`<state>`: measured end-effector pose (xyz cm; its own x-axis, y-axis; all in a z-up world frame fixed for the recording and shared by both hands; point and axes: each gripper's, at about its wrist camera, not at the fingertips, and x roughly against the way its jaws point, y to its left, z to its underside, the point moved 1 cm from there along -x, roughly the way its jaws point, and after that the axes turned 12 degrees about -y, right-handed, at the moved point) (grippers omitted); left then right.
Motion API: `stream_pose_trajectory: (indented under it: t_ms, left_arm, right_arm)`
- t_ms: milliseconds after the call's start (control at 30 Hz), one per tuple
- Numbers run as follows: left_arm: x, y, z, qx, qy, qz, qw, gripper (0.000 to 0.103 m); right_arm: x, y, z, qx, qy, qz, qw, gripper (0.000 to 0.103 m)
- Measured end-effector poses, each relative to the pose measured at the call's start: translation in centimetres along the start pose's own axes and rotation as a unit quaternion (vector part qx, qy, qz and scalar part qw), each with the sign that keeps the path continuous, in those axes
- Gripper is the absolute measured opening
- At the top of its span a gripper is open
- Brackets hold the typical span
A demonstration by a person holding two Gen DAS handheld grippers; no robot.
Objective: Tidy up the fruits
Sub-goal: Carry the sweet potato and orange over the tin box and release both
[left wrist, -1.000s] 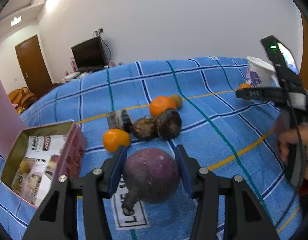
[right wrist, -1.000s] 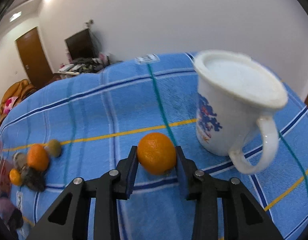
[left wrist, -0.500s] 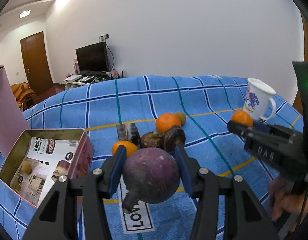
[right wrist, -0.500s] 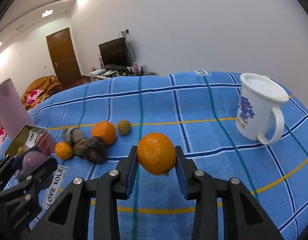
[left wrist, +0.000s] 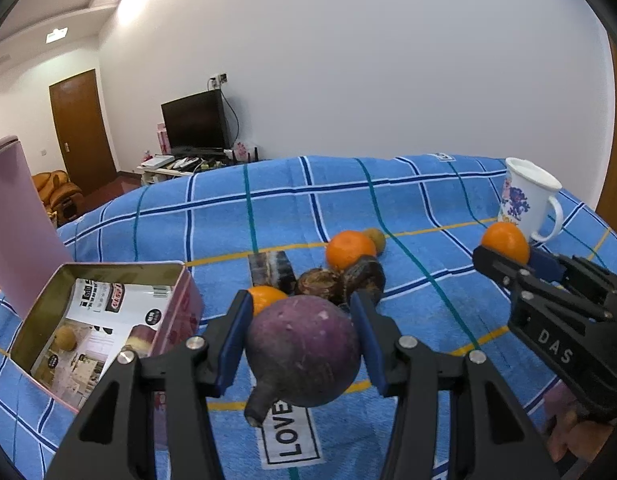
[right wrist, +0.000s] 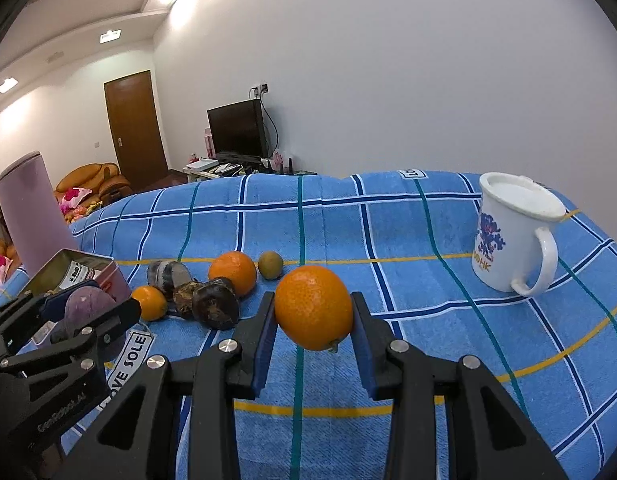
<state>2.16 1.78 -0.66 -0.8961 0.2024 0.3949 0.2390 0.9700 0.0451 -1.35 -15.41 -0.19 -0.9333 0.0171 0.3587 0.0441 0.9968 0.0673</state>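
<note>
Fruits are mid-sort, we judge: our left gripper fingers clamp a purple fruit beside the open tin, our right gripper fingers clamp an orange, while five fruits or so lie loose on the blue cloth.

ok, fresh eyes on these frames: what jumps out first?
Both grippers are loaded: the left gripper clamps a purple round fruit near the open tin, and the right gripper holds an orange above the blue checked cloth. Loose fruit sits mid-cloth; a white mug stands far right.
</note>
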Motion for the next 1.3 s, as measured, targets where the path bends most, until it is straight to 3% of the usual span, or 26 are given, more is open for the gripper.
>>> stream_pose_trajectory:
  t_ms: [467, 733, 1300]
  left_arm:
    - [1.5, 2.5, -0.9, 0.036, -0.013, -0.001, 0.9993, 0.053]
    - [2.3, 5.1, -1.8, 0.048, -0.031, -0.015, 0.9982, 0.053]
    - [1.6, 15.3, -1.7, 0.069, -0.037, -0.121, 0.9896, 0.053]
  right_arm:
    - [0.6, 1.8, -1.0, 0.003, -0.001, -0.02, 1.0, 0.037]
    - [0.5, 5.2, -2.0, 0.009, -0.009, -0.046, 0.999, 0.037]
    - [-2.7, 15.9, -3.1, 0.013, -0.012, -0.13, 0.991, 0.038]
